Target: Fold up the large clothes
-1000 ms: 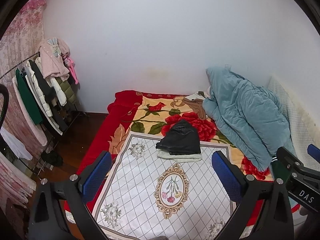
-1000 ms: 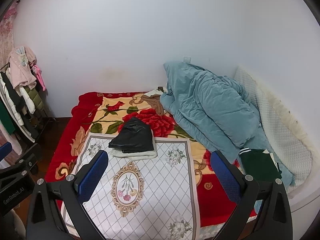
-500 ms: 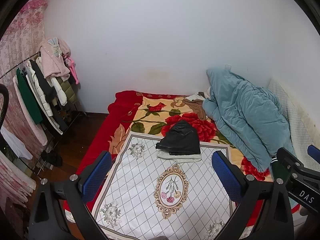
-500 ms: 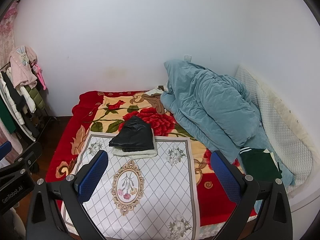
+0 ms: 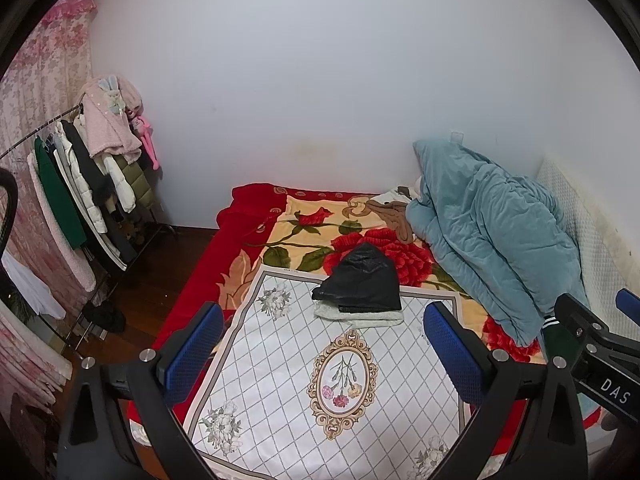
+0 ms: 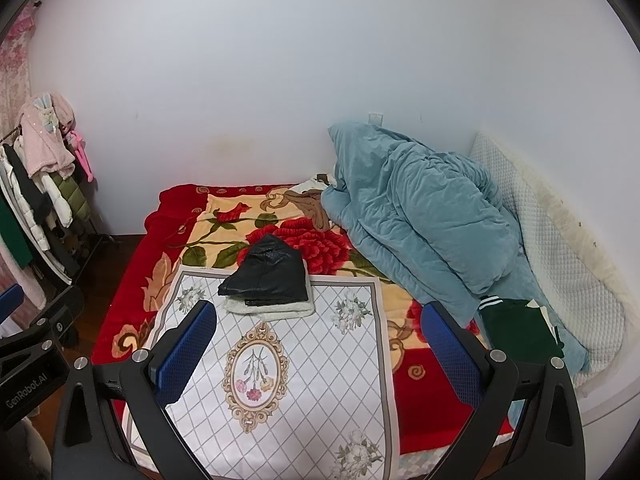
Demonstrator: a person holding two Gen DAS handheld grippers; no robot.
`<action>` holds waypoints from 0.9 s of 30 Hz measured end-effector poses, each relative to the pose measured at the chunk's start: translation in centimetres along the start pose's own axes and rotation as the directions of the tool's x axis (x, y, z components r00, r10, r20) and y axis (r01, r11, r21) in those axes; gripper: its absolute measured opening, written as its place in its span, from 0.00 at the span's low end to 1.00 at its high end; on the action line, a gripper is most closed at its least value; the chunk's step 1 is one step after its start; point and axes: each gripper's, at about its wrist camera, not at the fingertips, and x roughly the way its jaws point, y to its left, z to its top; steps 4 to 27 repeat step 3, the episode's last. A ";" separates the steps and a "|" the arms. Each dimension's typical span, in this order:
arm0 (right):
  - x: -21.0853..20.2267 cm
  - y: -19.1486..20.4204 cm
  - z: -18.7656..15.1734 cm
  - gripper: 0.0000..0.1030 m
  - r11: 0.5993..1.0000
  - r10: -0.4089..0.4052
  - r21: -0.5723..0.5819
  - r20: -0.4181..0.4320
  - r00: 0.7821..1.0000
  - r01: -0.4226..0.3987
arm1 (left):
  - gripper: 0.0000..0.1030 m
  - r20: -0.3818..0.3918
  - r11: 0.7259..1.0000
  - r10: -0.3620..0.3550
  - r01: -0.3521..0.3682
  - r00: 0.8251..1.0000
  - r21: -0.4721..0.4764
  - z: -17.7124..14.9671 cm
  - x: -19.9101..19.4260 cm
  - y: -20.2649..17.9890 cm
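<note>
You hold both the left hand-held gripper (image 5: 320,344) and the right hand-held gripper (image 6: 318,342) released and empty above the bed (image 6: 132,280), probably ready for the green garment (image 6: 516,332).

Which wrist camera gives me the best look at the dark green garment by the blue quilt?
Right wrist: the dark green garment lies fully exposed beside the blue quilt. In the left wrist view only a sliver shows behind the right tongs.

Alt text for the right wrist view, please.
The open right gripper hangs empty over a bed, above a white diamond-patterned cloth bearing a folded black garment stacked on a folded white one. A rumpled teal duvet and a dark green garment lie to the right.
</note>
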 end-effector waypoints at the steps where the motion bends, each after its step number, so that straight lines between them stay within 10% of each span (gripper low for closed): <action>1: 0.0 0.0 0.0 1.00 1.000 0.000 0.002 0.000 1.000 0.000 | 0.99 0.002 1.000 0.002 -0.002 1.000 -0.001 -0.1 -0.1 0.0; 27: -0.1 0.0 0.0 1.00 1.000 0.002 0.003 0.000 1.000 -0.002 | 0.99 0.002 1.000 -0.005 0.005 1.000 -0.003 0.2 -0.1 -0.1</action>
